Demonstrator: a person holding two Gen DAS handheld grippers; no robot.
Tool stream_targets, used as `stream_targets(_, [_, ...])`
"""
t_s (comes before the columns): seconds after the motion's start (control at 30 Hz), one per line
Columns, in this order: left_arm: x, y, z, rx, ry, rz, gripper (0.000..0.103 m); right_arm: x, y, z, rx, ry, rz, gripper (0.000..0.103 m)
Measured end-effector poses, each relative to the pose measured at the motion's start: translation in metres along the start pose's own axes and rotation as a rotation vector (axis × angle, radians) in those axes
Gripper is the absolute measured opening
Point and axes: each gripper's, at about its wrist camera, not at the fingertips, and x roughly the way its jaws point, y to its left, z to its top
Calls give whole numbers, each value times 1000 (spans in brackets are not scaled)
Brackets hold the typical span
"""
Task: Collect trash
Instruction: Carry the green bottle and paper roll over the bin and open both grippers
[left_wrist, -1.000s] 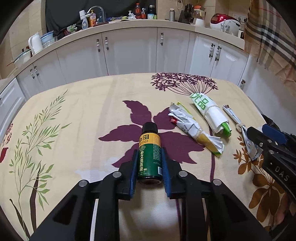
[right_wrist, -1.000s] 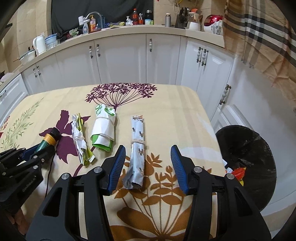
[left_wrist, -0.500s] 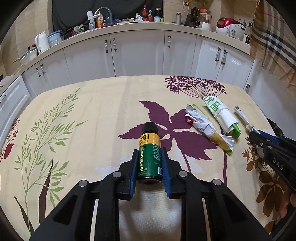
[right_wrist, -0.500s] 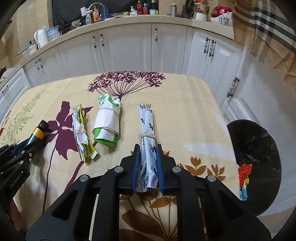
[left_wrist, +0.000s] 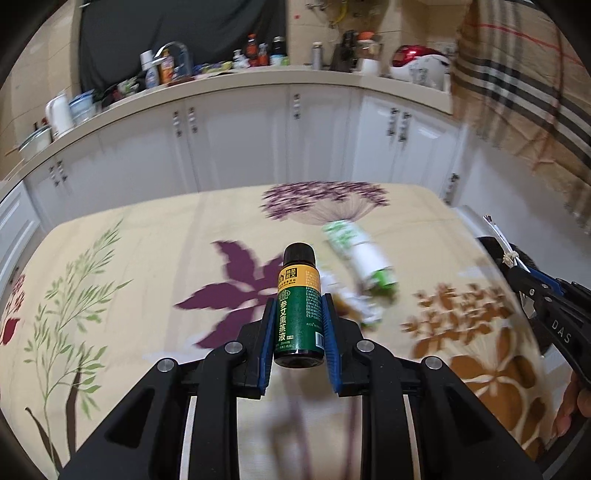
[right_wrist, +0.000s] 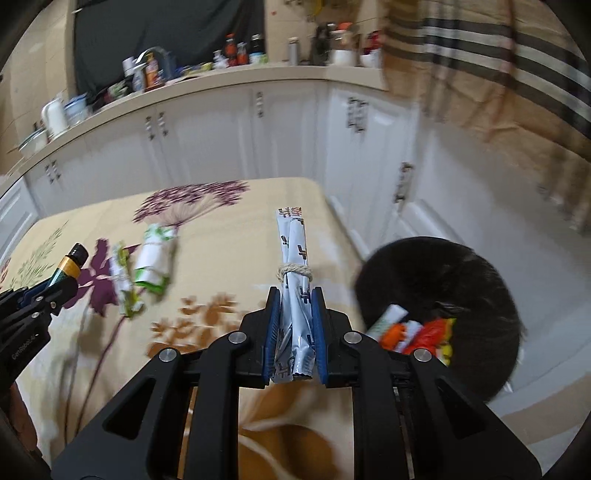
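My left gripper (left_wrist: 298, 306) is shut on a small green bottle (left_wrist: 298, 314) with a yellow label and black cap, held above the flowered tablecloth (left_wrist: 147, 258). My right gripper (right_wrist: 294, 306) is shut on a pale blue wrapper roll (right_wrist: 293, 258) tied with twine, lifted off the table. A green-and-white wrapper roll (left_wrist: 360, 254) (right_wrist: 155, 258) and a crumpled wrapper (right_wrist: 123, 280) lie on the cloth. A black trash bin (right_wrist: 443, 280) with wrappers inside stands on the floor right of the table. The left gripper with the bottle (right_wrist: 68, 266) shows at the left of the right wrist view.
White cabinets (left_wrist: 240, 140) and a cluttered counter (left_wrist: 221, 70) run behind the table. A plaid curtain (left_wrist: 517, 74) hangs at the right. The table's right edge (right_wrist: 332, 210) borders the floor beside the bin. The right gripper (left_wrist: 546, 306) shows at the right edge of the left wrist view.
Both grippers have lifted and swung rightward with their loads. The right gripper, open around the blue roll a second ago, closed on it and raised it toward the bin side.
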Motion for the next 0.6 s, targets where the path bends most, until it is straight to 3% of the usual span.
stream_targets(0.3, [-4, -85, 13, 115, -44, -128, 25, -16, -80, -12, 114, -24, -127, 17])
stream_targets(0.6, [-2, -163, 24, 230, -94, -215, 25, -21, -132, -19, 176, -47, -206, 17])
